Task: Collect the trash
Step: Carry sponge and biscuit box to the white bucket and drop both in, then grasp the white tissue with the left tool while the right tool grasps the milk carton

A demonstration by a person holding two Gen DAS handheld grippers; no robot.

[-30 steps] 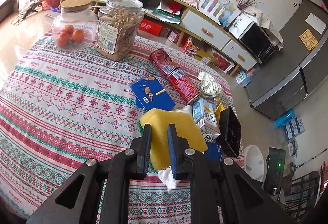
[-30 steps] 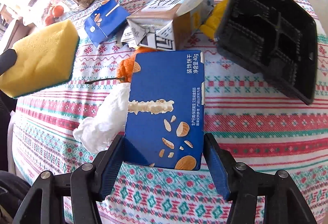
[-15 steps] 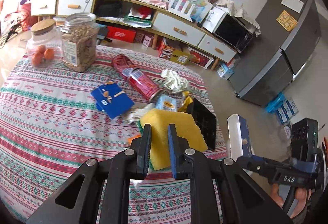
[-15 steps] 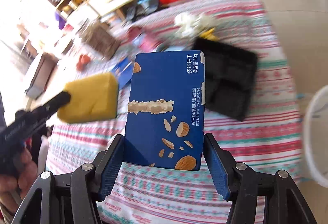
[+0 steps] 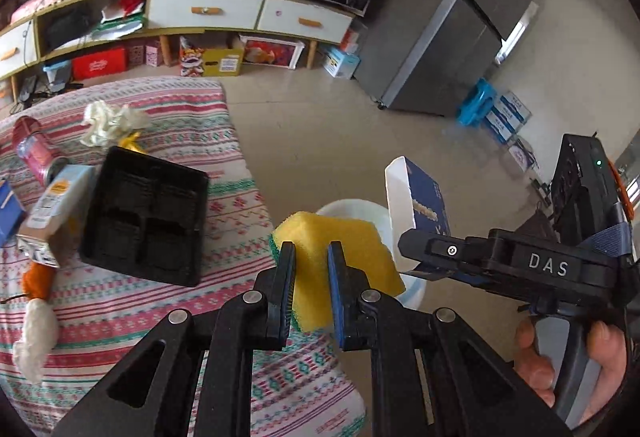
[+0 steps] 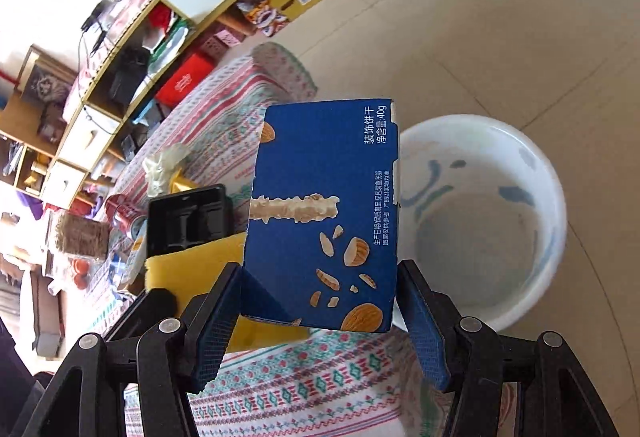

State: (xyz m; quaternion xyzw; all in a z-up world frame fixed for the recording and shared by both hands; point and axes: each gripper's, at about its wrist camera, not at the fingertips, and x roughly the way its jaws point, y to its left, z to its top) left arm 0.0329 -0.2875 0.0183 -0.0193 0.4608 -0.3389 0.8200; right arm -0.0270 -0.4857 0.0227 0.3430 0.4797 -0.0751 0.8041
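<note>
Two grippers hang past the table [image 5: 240,197] edge, each carrying one item. Lettering reading "DAS" shows on the side of the right gripper [image 5: 404,237], and the blue box [image 6: 324,217] it pinches across its width carries white Chinese print ending in "40g", over pictures of almonds and a coated biscuit stick. Its jaws stand fairly wide, pads pressed on the box's two sides. The left gripper [image 5: 310,269] has its jaws drawn close, squeezing a yellow sponge [image 5: 340,249] with a green underside. Both items sit over or just beside the white basin [image 6: 500,217] on the floor; the basin looks empty. A second ago both grippers were over the table, the box above the tissue [image 5: 36,333] and the black tray [image 5: 144,221]. Both have since swung off to the basin side, grips unchanged. On the table remain the tray, a red can [image 5: 38,153], a carton [image 5: 48,213] and crumpled paper [image 5: 108,117].
</note>
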